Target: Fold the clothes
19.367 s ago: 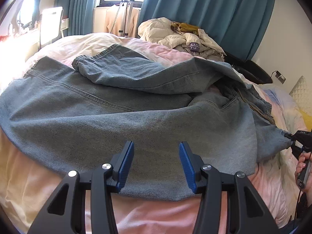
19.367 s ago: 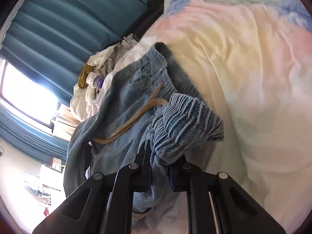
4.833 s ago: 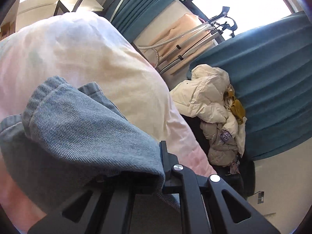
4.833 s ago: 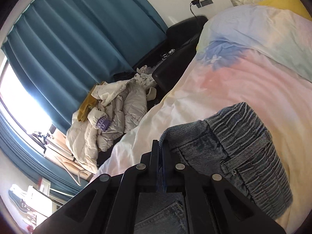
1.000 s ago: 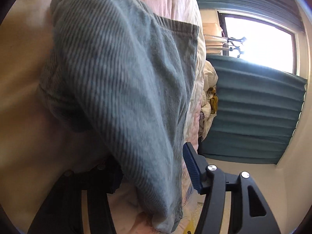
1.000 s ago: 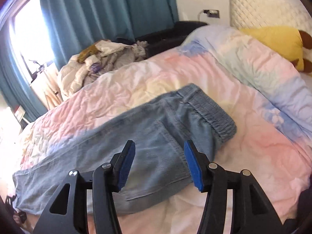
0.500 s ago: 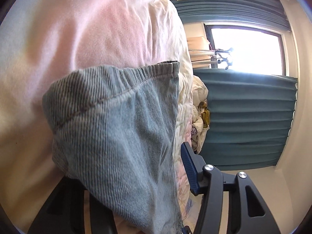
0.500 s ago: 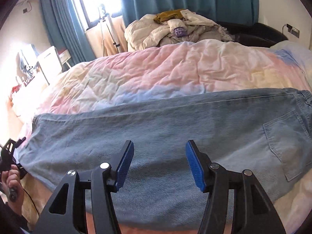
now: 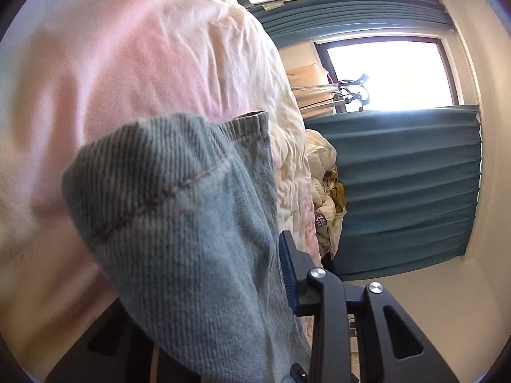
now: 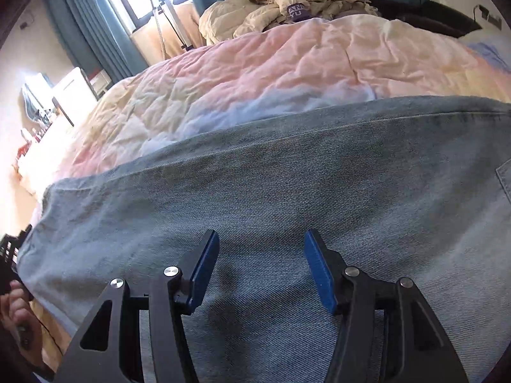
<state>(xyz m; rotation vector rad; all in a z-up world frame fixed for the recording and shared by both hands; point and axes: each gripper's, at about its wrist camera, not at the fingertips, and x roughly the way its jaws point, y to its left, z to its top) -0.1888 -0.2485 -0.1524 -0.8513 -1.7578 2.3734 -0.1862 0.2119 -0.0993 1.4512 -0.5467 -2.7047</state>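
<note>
The bed (image 10: 287,60) fills most of both views, covered with a quilt (image 9: 134,63) in pale pink, cream and light blue. Behind it hang teal curtains (image 9: 408,191) beside a bright window (image 9: 386,73).

The jeans (image 10: 287,185) lie stretched flat across the near part of the quilt, from one side of the right wrist view to the other. A back pocket (image 10: 504,178) shows at the right edge of that view, and the hem end (image 9: 179,223) is on the far left, at the edge of the bed.

Beyond the bed there is a heap of light clothes (image 10: 287,3) with a mustard piece on top.

The right tool (image 10: 260,271) hangs just over the middle of the jeans. Its two blue pads stand apart and nothing is between them, so it is released.

The left tool (image 9: 223,287) is at the hem end. Its jaws are closing, and the denim is between them. One blue pad (image 9: 286,271) lies against the cloth; the other finger is hidden under the fabric, so the grasp itself is covered.

At the left edge of the right wrist view, a hand (image 10: 14,306) of the person holds this left tool.
</note>
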